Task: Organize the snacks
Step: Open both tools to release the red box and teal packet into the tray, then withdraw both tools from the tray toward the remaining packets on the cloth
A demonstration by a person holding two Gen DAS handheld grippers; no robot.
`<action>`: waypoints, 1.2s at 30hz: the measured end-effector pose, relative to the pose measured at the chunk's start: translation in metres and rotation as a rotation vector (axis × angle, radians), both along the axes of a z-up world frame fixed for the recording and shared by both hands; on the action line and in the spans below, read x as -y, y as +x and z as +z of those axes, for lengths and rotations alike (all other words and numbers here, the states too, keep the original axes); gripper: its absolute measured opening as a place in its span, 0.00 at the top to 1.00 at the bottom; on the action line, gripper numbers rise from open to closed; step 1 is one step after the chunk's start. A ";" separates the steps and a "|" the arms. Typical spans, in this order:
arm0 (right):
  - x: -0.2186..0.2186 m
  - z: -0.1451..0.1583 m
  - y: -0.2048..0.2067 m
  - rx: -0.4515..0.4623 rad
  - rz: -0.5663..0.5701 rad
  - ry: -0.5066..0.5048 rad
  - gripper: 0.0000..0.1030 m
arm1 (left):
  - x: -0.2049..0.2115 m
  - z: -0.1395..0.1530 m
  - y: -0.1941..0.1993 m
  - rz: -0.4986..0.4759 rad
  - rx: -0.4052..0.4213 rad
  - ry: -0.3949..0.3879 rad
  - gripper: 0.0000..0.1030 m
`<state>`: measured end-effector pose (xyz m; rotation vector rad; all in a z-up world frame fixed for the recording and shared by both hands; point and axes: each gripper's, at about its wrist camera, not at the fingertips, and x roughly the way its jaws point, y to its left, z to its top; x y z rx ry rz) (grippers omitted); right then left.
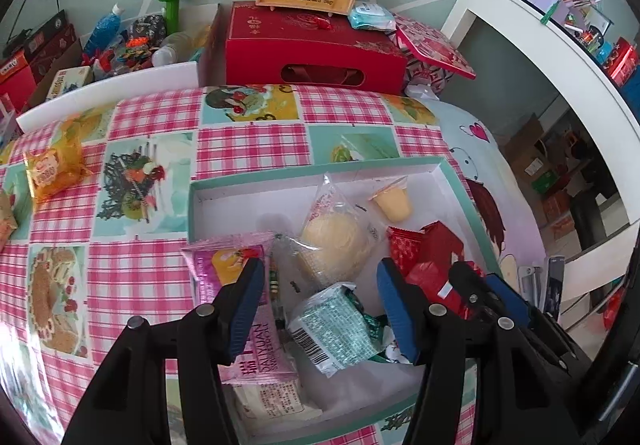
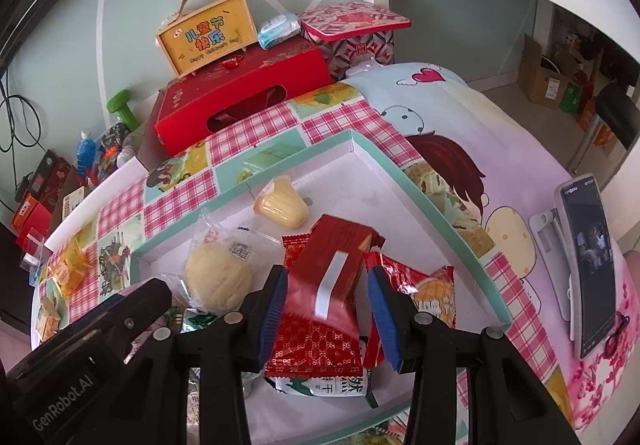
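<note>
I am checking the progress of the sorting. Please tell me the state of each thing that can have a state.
White box: open, no lid, snacks inside.
Red packet: between right gripper fingers, gripped.
Left gripper: open above the box, holds nothing.
Pudding cup: sealed, lying on its side.
Round pastry: still wrapped.
Orange packet: outside the box, on the tablecloth.

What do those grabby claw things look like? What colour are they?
Both are alike. The left gripper has two shiny black plastic jaws, each lined with a ribbed blue pad and pinned by round silver rivets. The right gripper looks the same. In the right wrist view the left gripper's black body carries white lettering, "GenRobot.AI". No cables, hands or sleeves show.
</note>
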<state>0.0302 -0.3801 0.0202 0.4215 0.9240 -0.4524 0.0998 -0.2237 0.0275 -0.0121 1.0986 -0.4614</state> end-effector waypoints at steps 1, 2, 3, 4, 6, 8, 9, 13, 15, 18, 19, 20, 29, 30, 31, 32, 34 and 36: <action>-0.001 0.002 -0.001 0.003 0.001 -0.004 0.55 | -0.002 0.002 0.000 0.010 0.009 0.017 0.42; -0.001 0.005 -0.002 0.008 0.003 -0.009 0.55 | -0.004 0.004 0.000 0.020 0.018 0.032 0.41; -0.002 0.007 -0.002 0.013 0.003 -0.013 0.55 | -0.006 0.007 0.000 0.031 0.029 0.044 0.41; -0.002 0.010 -0.004 0.018 0.003 -0.019 0.55 | -0.009 0.009 0.000 0.042 0.038 0.053 0.41; -0.003 0.015 -0.006 0.027 0.002 -0.032 0.55 | -0.015 0.012 0.002 0.067 0.055 0.072 0.40; -0.003 0.019 -0.007 0.031 0.002 -0.046 0.55 | -0.021 0.014 0.004 0.090 0.071 0.092 0.36; -0.004 0.020 -0.008 0.033 0.001 -0.050 0.55 | -0.023 0.014 0.005 0.100 0.076 0.101 0.35; -0.004 0.021 -0.007 0.033 0.006 -0.054 0.55 | -0.034 0.010 0.012 0.145 0.080 0.141 0.35; -0.005 0.019 -0.006 0.024 0.011 -0.053 0.55 | -0.038 0.007 0.015 0.163 0.077 0.163 0.34; -0.008 0.016 -0.003 0.014 0.020 -0.056 0.55 | -0.041 0.002 0.018 0.182 0.079 0.196 0.24; -0.009 0.016 -0.003 0.013 0.023 -0.056 0.55 | -0.041 0.001 0.018 0.184 0.084 0.214 0.22; -0.010 0.016 -0.002 0.012 0.025 -0.056 0.52 | -0.040 -0.001 0.018 0.183 0.089 0.231 0.21; -0.014 0.010 0.004 -0.013 0.044 -0.065 0.31 | -0.037 -0.016 0.021 0.186 0.097 0.338 0.10; -0.014 0.009 0.004 -0.015 0.045 -0.065 0.27 | -0.038 -0.018 0.021 0.190 0.098 0.346 0.10; -0.013 0.009 0.004 -0.016 0.043 -0.064 0.25 | -0.038 -0.019 0.022 0.192 0.097 0.351 0.10; -0.013 0.008 0.005 -0.016 0.041 -0.064 0.21 | -0.039 -0.020 0.022 0.195 0.095 0.354 0.10; -0.012 0.008 0.005 -0.016 0.039 -0.061 0.19 | -0.040 -0.021 0.023 0.202 0.093 0.358 0.10; -0.011 0.006 0.005 -0.018 0.035 -0.059 0.12 | -0.041 -0.023 0.024 0.208 0.090 0.361 0.10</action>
